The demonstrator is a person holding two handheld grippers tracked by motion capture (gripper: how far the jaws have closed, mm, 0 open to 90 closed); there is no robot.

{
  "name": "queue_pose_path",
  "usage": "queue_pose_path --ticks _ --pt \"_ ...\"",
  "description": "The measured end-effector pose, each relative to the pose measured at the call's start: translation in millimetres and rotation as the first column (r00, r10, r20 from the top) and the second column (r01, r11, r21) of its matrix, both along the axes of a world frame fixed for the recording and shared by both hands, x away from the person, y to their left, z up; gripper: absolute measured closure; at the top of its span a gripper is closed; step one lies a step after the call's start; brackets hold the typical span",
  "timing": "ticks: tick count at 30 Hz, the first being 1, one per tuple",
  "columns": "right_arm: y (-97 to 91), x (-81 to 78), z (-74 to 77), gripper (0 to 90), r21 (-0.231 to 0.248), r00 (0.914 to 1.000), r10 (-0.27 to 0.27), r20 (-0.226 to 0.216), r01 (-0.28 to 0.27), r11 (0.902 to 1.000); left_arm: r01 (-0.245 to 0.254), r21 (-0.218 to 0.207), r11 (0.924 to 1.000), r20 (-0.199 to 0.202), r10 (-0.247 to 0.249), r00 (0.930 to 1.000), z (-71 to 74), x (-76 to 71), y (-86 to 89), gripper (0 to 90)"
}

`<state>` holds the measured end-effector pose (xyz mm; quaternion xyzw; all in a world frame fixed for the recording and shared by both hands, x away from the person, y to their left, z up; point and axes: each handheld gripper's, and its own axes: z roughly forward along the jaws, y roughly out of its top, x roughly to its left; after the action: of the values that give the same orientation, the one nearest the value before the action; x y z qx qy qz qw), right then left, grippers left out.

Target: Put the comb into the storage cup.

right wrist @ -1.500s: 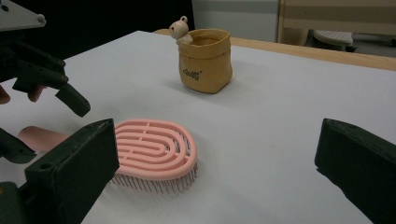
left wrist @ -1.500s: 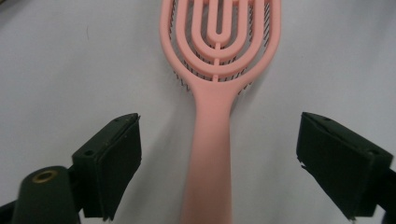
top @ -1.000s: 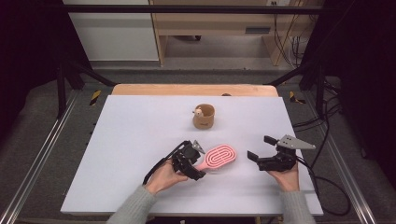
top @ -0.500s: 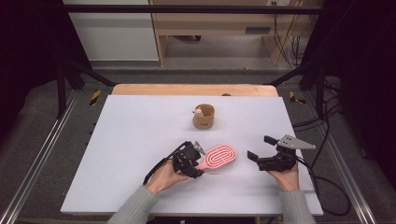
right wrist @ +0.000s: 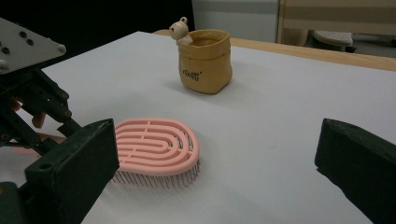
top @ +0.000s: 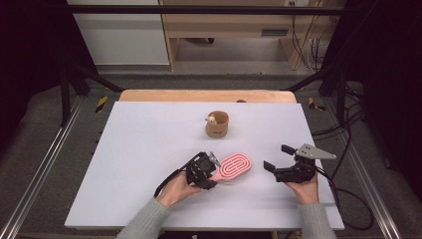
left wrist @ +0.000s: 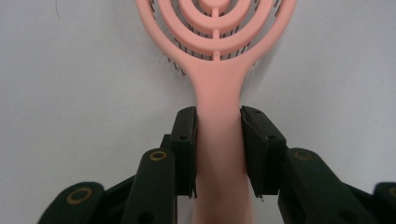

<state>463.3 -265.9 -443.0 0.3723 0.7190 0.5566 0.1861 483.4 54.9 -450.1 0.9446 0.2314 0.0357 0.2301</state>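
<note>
Gripping the handle of a pink hairbrush [top: 234, 168], the left gripper [top: 203, 172] sits just left of the brush head on the white bench [top: 149, 149], held by the person's left hand [top: 176, 189], whose grey sleeve [top: 144, 224] comes in from the near edge. In the left gripper view the two black jaws are clamped on the brush handle [left wrist: 219, 140], one pad on each side, and the oval head with its concentric ribs runs away from the gripper, short dark bristles showing under its rim against the bench [left wrist: 70, 70]. The brush lies bristles down on the bench, as the right gripper view shows [right wrist: 156, 147], with the left gripper [right wrist: 32, 107] beside its far left end.

Beyond the brush, towards the far edge of the bench, stands a small tan pot shaped like a sack [top: 217, 124], upright, with a little bear figure on its rim [right wrist: 180, 30] and dark lettering on its side. It is well apart from the brush.

Right of the brush, near it but not touching, the right gripper [top: 278, 162] hovers in the person's right hand [top: 303, 186] with its jaws spread wide and nothing between them. A grey three-cornered plate tops it and a black cable [top: 348, 199] trails off to the right of the bench.
</note>
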Motion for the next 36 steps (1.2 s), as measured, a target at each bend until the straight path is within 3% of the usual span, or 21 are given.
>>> queue_pose_path --ticks 12,30,35,36 --pt "-0.4 -0.1 0.3 0.1 0.002 1.0 -0.001 0.002 0.001 1.0 0.001 0.005 1.0 0.031 -0.001 0.9995 -0.5 -2.0 -0.6 67.9" --pt "-0.7 -0.1 0.5 0.1 0.002 1.0 -0.002 0.003 0.002 1.0 -0.015 -0.058 0.9982 0.096 0.021 0.9952 5.2 -6.9 4.1 68.6" --pt "-0.9 -0.2 0.6 0.1 0.002 1.0 -0.001 0.002 0.001 1.0 -0.015 -0.049 0.9987 0.078 0.019 0.9967 4.4 -6.1 4.2 68.6" --pt "-0.8 -0.1 0.5 0.1 0.002 1.0 -0.002 0.003 0.002 1.0 -0.012 -0.045 0.9989 0.09 0.016 0.9958 3.9 -6.5 4.1 68.6"
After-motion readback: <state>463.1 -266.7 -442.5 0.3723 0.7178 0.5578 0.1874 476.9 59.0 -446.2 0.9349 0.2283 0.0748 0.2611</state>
